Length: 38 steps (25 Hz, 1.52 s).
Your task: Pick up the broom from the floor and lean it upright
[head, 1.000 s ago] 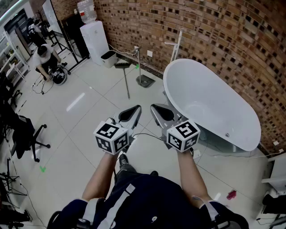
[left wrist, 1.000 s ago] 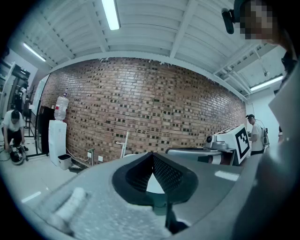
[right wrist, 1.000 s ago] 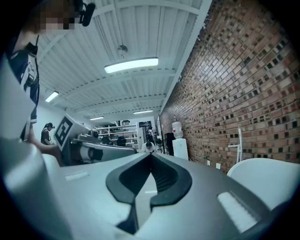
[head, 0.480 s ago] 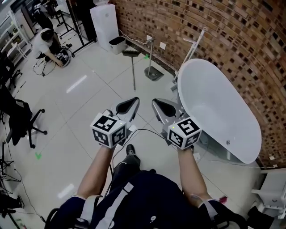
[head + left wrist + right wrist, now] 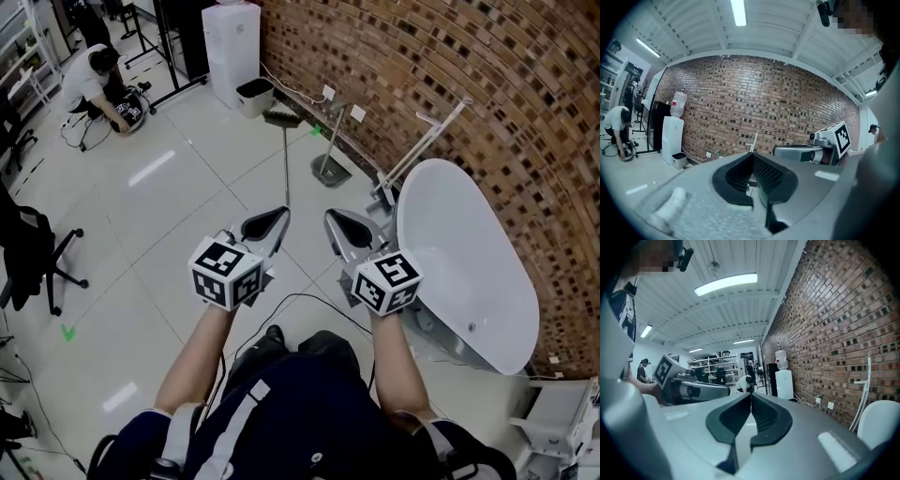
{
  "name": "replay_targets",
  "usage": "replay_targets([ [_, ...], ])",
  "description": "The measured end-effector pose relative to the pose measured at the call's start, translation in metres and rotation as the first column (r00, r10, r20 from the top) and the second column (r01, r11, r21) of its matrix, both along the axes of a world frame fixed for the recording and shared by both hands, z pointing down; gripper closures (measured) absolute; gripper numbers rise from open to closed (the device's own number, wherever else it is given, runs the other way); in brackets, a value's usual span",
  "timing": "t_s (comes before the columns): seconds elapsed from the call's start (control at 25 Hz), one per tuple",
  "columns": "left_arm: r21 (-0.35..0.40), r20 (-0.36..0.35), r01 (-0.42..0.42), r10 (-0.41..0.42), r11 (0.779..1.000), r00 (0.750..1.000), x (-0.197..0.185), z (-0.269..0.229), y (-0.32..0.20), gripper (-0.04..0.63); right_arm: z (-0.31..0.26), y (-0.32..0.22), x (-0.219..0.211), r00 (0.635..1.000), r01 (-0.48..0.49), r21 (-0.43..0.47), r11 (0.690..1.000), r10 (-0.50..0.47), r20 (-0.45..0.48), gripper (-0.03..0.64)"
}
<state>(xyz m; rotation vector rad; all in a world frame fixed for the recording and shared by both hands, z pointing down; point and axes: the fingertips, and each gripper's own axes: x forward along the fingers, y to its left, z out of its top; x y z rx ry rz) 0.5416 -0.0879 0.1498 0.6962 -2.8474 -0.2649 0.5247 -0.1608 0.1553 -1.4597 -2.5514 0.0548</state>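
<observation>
The broom point(image 5: 285, 164) lies on the tiled floor ahead of me, its dark brush head near the brick wall and its thin handle running back toward me. My left gripper point(image 5: 279, 215) hovers just short of the handle's near end, shut and empty. Beside it on the right, my right gripper point(image 5: 329, 217) is also shut with nothing in it. In the left gripper view the left gripper point(image 5: 751, 157) has its jaws closed tip to tip. The right gripper view shows the right gripper point(image 5: 751, 396) closed the same way. Both point nearly level, above the floor.
A white bathtub point(image 5: 459, 253) stands at the right along the brick wall point(image 5: 450, 66). A floor stand point(image 5: 330, 169), a small bin point(image 5: 255, 94) and a water dispenser point(image 5: 232, 47) line the wall ahead. A person point(image 5: 89, 80) crouches far left; an office chair point(image 5: 28, 253) and a floor cable point(image 5: 300, 300) are nearby.
I have moved forward across the floor with both grippers. The broom and the wall now sit closer, and the broom handle's near end lies just ahead of the left gripper. Both stay shut.
</observation>
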Motion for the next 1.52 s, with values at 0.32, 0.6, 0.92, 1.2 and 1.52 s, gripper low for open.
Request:
replay_targets([
  [0.32,0.016,-0.040,0.063,-0.063,0.998,0.997,-0.056,0.013,0.063,0.595,0.014,0.057,-0.069,0.999,0.033,0.008,0.999,-0.033,-0.040,0.612],
  [0.6,0.006,-0.054,0.089,-0.089,0.996,0.995,-0.129,0.025,0.105,0.595,0.026,0.106,-0.147,0.996,0.078,-0.004,0.997,-0.078,-0.049,0.612],
  [0.92,-0.031,-0.061,0.140,-0.141,0.990,0.988,-0.239,0.022,0.149,0.595,0.026,0.163,-0.265,0.986,0.151,-0.050,0.987,-0.154,-0.067,0.612],
  [1.2,-0.071,-0.078,0.159,-0.165,0.985,0.983,-0.297,0.028,0.184,0.595,0.030,0.205,-0.330,0.977,0.191,-0.095,0.977,-0.199,-0.081,0.612],
  [1.52,-0.042,-0.085,0.111,-0.114,0.993,0.990,-0.353,0.036,0.210,0.595,0.039,0.223,-0.372,0.982,0.153,-0.067,0.986,-0.159,-0.100,0.612],
])
